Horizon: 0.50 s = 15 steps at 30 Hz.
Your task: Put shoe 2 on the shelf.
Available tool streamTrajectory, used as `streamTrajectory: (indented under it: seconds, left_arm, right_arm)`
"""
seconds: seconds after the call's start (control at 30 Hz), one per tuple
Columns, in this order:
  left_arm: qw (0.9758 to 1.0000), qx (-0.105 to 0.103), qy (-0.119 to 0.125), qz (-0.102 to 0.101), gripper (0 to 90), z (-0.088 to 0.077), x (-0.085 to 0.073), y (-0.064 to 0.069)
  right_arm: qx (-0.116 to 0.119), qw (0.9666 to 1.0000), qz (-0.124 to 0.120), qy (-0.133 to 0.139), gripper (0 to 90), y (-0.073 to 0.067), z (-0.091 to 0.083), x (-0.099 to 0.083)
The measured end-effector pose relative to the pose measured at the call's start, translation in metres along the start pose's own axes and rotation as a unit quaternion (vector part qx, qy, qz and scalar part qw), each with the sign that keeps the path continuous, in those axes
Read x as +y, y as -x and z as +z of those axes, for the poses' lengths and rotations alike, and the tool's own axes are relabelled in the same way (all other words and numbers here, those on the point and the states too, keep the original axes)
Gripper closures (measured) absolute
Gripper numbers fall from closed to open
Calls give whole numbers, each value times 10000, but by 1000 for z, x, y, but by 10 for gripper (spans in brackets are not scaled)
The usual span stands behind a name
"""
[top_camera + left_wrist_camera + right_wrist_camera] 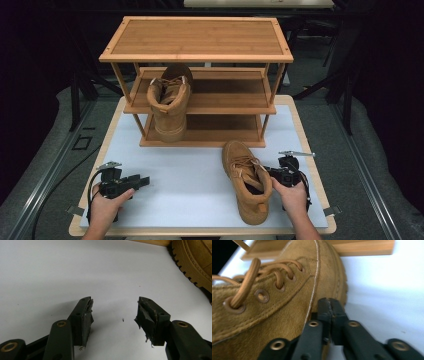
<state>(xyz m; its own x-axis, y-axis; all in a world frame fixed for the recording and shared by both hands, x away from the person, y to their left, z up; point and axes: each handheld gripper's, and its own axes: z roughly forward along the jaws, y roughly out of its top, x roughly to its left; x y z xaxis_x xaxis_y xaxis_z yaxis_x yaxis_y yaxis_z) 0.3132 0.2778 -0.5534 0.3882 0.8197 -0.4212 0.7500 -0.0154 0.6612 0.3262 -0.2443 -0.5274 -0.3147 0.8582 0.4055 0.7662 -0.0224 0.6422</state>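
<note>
Already one tan suede boot [170, 102] stands on the bamboo shoe rack [197, 42], on its middle shelf; its mate [247, 180] lies on the white table [190, 180], not yet shelved. My right gripper [331, 305] sits against that boot's soft, napped side, jaws practically together, pinching nothing. My left gripper [113, 312] rests open and empty, its pads frayed.

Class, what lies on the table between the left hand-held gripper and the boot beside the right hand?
Nothing: the high view shows bare white table between the left hand-held gripper and boot.
</note>
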Motion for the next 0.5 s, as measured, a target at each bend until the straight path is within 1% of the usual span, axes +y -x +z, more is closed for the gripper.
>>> streamTrajectory:
  seconds: [0.03,0.07,0.1,0.13,0.17,0.2,0.23,0.27,0.3,0.33,0.37,0.4,0.43,0.47,0.5]
  left_arm:
    - [10000,0,0,0,457,0,0,0]
    - [10000,-9,8,-10,456,-1,0,-1]
    - [10000,-3,16,-6,457,-2,0,-2]
    - [10000,-7,46,-36,456,-2,0,-2]
    - [10000,-5,36,-21,457,-3,0,-2]
    - [10000,-16,38,-23,457,-3,0,-2]
    - [10000,-20,37,-19,457,-3,0,-2]
    - [10000,-27,29,-12,457,-3,0,-2]
    - [10000,-12,23,-3,456,-3,0,-2]
    - [10000,-16,13,3,456,-3,0,-1]
    - [10000,5,48,-11,456,-2,0,-1]
    - [10000,13,34,25,456,-2,0,0]
    - [10000,13,34,25,456,-2,0,0]
    - [9999,31,5,107,456,-2,0,0]
    - [9999,30,-5,127,456,-2,0,1]
  right_arm:
    - [-113,9999,-70,-110,785,0,-2,1]
    - [-112,9997,-78,-184,779,0,-4,3]
    - [-98,9995,-148,-246,772,0,-6,4]
    - [-129,9991,-244,-308,754,-1,-9,5]
    - [-143,9986,-371,-341,738,-3,-12,7]
    - [-376,9976,-479,-327,713,-6,-15,9]
    - [-236,9974,-543,-411,680,-7,-18,12]
    - [-343,9958,-711,-464,608,-10,-21,14]
    - [-451,9933,-997,-360,587,-12,-24,16]
    - [-735,9900,-1137,-385,590,-16,-27,17]
    - [-807,9886,-1159,-530,588,-19,-29,20]
    - [-729,9885,-1117,-707,585,-21,-32,23]
    - [-818,9877,-1051,-816,587,-23,-35,25]
    - [-718,9879,-1003,-942,580,-24,-39,28]
    - [-625,9882,-959,-1019,566,-24,-42,30]
